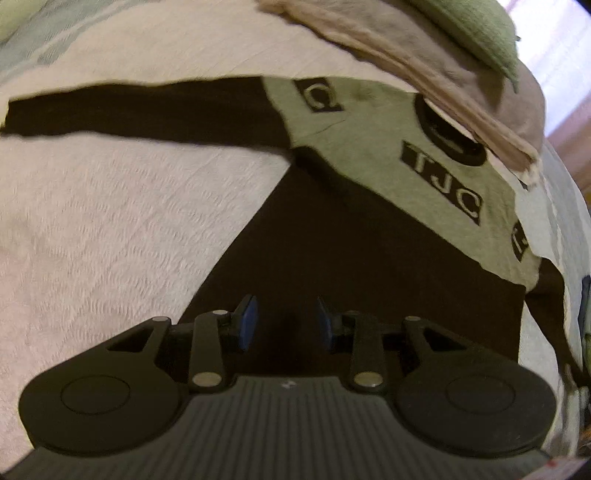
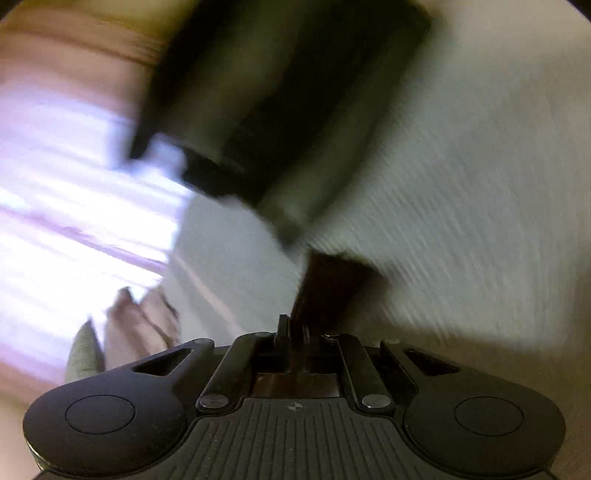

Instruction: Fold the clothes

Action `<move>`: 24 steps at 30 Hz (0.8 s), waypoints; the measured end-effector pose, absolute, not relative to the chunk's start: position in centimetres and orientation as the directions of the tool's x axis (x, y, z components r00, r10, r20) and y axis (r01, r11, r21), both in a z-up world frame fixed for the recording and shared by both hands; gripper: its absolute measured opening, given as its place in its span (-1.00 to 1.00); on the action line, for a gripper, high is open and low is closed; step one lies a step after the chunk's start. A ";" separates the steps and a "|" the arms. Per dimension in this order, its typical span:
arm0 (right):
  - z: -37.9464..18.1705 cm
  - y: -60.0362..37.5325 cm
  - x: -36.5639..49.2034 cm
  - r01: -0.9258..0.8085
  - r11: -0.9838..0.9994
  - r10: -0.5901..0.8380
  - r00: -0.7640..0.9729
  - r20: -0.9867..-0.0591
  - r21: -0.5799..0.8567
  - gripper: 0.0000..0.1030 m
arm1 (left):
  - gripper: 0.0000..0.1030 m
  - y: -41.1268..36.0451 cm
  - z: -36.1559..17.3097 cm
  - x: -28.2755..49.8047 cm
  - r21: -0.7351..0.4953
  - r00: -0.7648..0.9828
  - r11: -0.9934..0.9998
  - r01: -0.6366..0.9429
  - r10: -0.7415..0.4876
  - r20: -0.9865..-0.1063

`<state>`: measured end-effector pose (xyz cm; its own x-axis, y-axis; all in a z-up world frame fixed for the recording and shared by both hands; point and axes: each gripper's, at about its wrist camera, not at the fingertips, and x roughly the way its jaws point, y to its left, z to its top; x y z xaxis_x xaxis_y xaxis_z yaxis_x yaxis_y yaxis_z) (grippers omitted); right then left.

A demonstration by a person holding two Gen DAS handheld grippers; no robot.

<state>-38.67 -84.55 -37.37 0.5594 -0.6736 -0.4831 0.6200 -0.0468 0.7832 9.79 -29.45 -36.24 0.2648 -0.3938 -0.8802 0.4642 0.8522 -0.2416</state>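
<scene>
A black and grey-green long-sleeved shirt (image 1: 369, 236) lies spread on a white textured bedcover (image 1: 110, 221); its yoke carries black patches lettered "TJC". One black sleeve (image 1: 147, 114) stretches out to the left. My left gripper (image 1: 284, 321) hovers open over the shirt's black body, blue pads showing, nothing between them. The right wrist view is heavily blurred. My right gripper (image 2: 295, 332) is shut on a dark strip of the shirt's fabric (image 2: 328, 280), and more of the dark shirt (image 2: 280, 110) trails beyond it.
A pile of beige (image 1: 424, 48) and green (image 1: 476, 26) clothes lies at the far right, partly over the shirt's collar. In the right wrist view a bright window or curtain (image 2: 74, 199) fills the left, with beige cloth (image 2: 140, 325) below it.
</scene>
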 end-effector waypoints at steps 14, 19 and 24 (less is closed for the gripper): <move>-42.7 -85.4 -39.9 0.738 -0.218 -0.546 0.451 -0.706 0.639 -0.57 | -0.29 -28.6 -37.6 9.6 -0.148 0.213 0.805 0.575 -0.322 -0.922; -38.8 -81.6 -36.4 0.783 0.014 -0.418 0.569 -0.708 0.621 0.07 | -0.10 -24.5 -37.0 10.9 -0.114 0.205 0.804 0.583 -0.281 -0.937; -39.6 -70.9 -28.7 0.654 0.312 0.075 0.706 -0.704 0.689 0.07 | 0.08 -20.9 -38.0 10.9 -0.159 0.150 0.769 0.619 -0.314 -0.937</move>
